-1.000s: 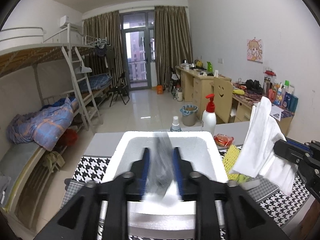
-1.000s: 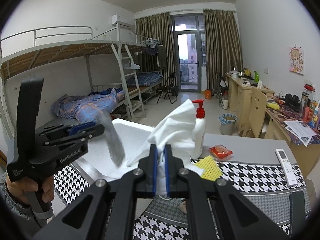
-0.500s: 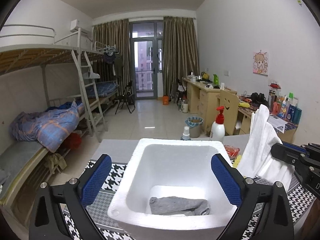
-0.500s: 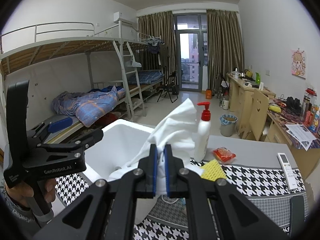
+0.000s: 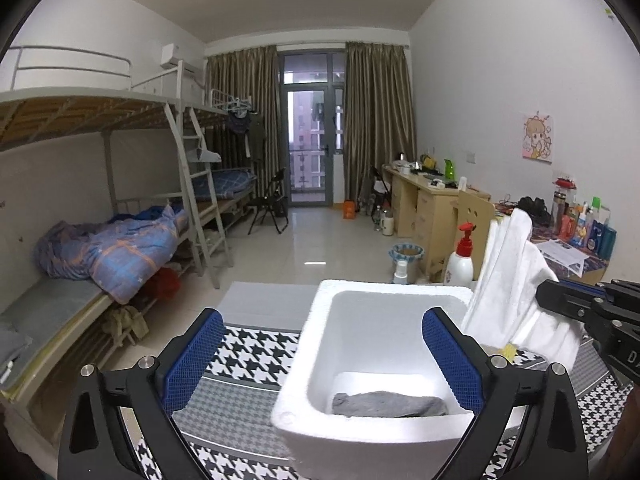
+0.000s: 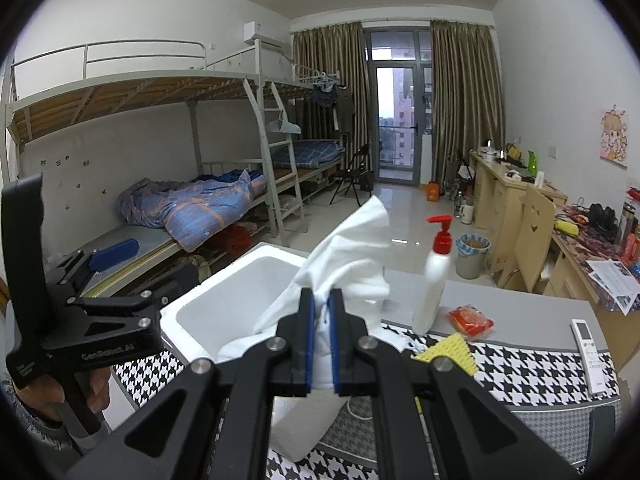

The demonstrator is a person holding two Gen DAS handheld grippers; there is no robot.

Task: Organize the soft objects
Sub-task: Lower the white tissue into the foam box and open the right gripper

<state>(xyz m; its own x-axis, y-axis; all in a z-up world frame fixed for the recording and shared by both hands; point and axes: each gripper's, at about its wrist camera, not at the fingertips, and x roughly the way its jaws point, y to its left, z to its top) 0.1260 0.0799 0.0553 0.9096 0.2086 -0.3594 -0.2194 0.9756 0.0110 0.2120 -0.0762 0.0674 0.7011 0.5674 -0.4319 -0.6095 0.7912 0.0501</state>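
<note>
While your right hand-held gripper (image 6: 321, 344) pinches the crumpled white cloth (image 6: 344, 256), the white foam box (image 6: 224, 300) sits just left of it; your left hand-held gripper (image 5: 320, 360) gapes empty, so swing left.

A pump bottle (image 6: 434, 280) is standing mid-frame; a remote (image 6: 589, 354) is lying lower right; bunk beds (image 6: 168, 152) are filling the left.

Both wrist views face the balcony door, close over the foam box (image 5: 384, 308)
</note>
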